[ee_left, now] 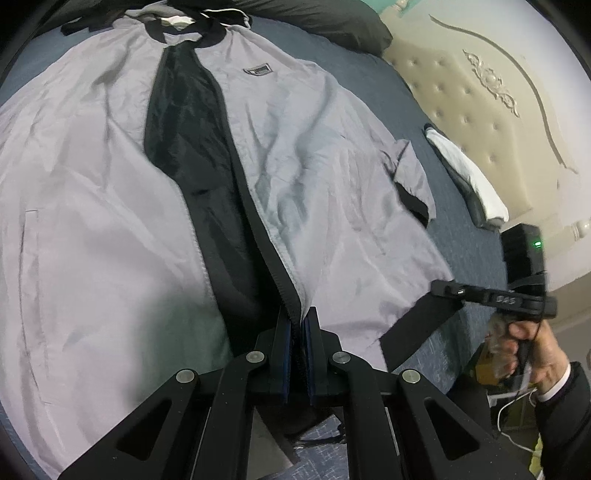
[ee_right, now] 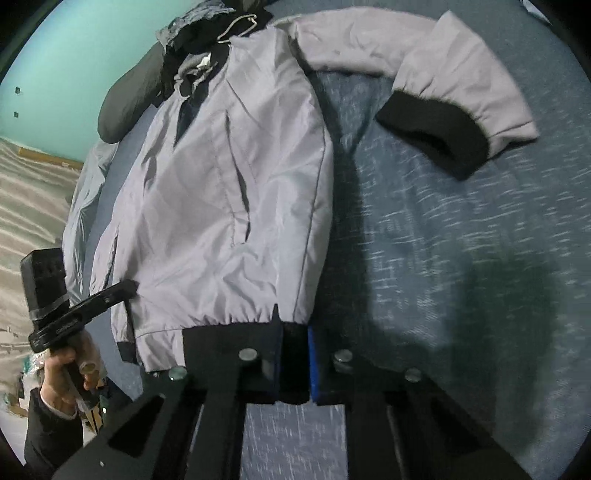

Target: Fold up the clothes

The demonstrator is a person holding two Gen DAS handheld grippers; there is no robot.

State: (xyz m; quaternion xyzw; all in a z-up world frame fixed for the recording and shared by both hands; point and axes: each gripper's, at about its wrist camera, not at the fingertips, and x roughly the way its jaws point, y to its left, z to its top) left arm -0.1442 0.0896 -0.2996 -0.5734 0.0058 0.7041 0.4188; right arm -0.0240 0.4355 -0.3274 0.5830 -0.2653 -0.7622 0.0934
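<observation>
A grey jacket [ee_left: 92,206] with black lining [ee_left: 184,122] lies open, front up, on the blue bed [ee_right: 461,258]. My left gripper [ee_left: 298,314] is shut on the zipper edge of the right front panel, down at the hem. My right gripper [ee_right: 295,328] is shut on the black hem band [ee_right: 207,343] at the jacket's side corner. In the left wrist view the right gripper [ee_left: 441,288] shows at the hem's far corner, with a hand [ee_left: 532,354] on its grip. One sleeve [ee_right: 424,55] bends across the bed and ends in a black cuff [ee_right: 432,136].
A black pillow [ee_left: 332,22] lies beyond the jacket's collar. A cream padded headboard [ee_left: 480,92] stands at the right, with a folded white cloth [ee_left: 469,173] at the bed's edge below it. The left gripper [ee_right: 125,288] and its hand [ee_right: 66,373] are beside the bed's edge.
</observation>
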